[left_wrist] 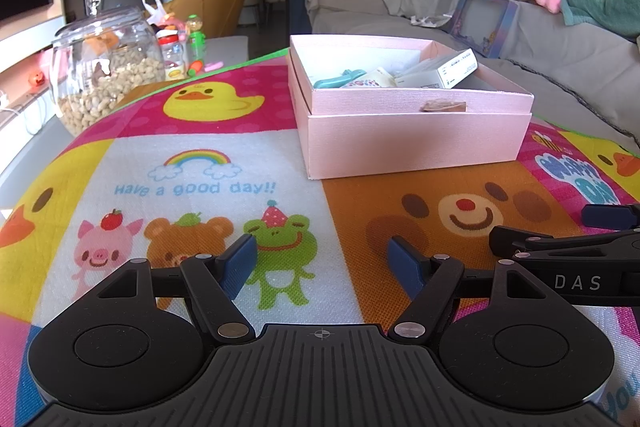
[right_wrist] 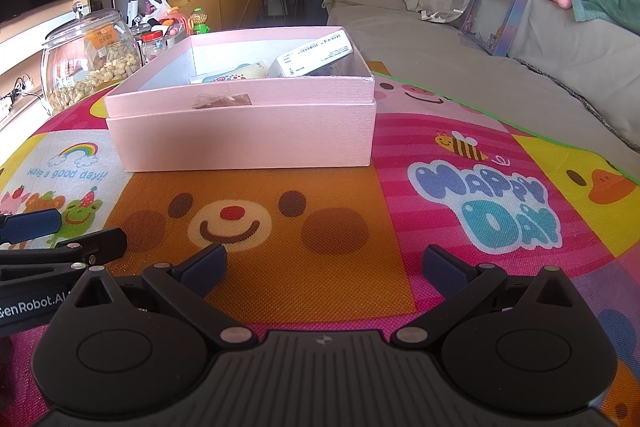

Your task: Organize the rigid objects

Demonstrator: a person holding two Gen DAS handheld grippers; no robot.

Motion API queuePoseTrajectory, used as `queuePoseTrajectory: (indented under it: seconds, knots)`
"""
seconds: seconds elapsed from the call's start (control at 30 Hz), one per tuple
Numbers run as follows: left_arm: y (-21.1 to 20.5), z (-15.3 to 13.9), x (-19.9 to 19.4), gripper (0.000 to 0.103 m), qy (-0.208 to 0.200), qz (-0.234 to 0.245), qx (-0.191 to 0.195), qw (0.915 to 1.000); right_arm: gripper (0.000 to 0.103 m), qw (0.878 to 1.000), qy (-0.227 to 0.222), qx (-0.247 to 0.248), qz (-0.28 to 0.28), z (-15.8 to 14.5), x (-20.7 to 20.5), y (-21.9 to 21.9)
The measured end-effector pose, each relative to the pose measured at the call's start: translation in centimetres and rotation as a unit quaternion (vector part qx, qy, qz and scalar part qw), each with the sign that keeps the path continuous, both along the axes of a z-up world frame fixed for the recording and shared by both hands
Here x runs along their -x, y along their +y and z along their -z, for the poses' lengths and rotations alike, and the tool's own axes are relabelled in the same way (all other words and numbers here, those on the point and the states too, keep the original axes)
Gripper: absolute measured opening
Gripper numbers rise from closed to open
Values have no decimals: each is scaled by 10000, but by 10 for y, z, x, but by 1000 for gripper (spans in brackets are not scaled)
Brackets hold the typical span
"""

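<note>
Presently, left wrist view: left hand-held gripper (left_wrist: 322, 265) released, blue pads spread wide, nothing between them, low over the cartoon-print mat (left_wrist: 208, 179) covering the desk. Pink box (left_wrist: 412, 139) stands ahead and slightly right, its tray nested in what looks like its own upturned lid; contents include a white carton (left_wrist: 444, 71) leaning on the far right wall, a teal plastic item (left_wrist: 338, 77) and a printed packet (left_wrist: 372, 81). Glass jar (left_wrist: 102, 67) of nuts stands at the mat's far left edge, well apart from the box. Right wrist view: right hand-held gripper (right_wrist: 324, 267) likewise released and empty, above the bear face on the mat, box straight ahead; the left gripper's finger enters at the left margin, just beside it. No loose rigid object shows on the mat in either view, so the items to organize appear to be already in the box. Risks, as judged: the two grippers sit close together and could knock one another when either swings toward the box; the box looks light, so a one-sided push on its wall could slide it on the mat or lift the tray from the lid; the tilted carton could topple if nudged; a wide leftward sweep could strike the jar.
</note>
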State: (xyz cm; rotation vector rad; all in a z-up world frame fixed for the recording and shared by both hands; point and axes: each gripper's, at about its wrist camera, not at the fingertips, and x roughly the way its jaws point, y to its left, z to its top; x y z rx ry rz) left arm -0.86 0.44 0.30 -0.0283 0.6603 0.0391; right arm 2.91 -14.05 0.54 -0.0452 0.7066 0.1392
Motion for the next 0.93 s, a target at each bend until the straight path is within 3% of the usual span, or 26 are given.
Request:
queuePoseTrajectory:
  seconds: [0.93]
  knots:
    - [0, 0, 0, 78, 1, 5, -15, 10000, 103, 10000, 1, 2, -1, 0, 0, 0]
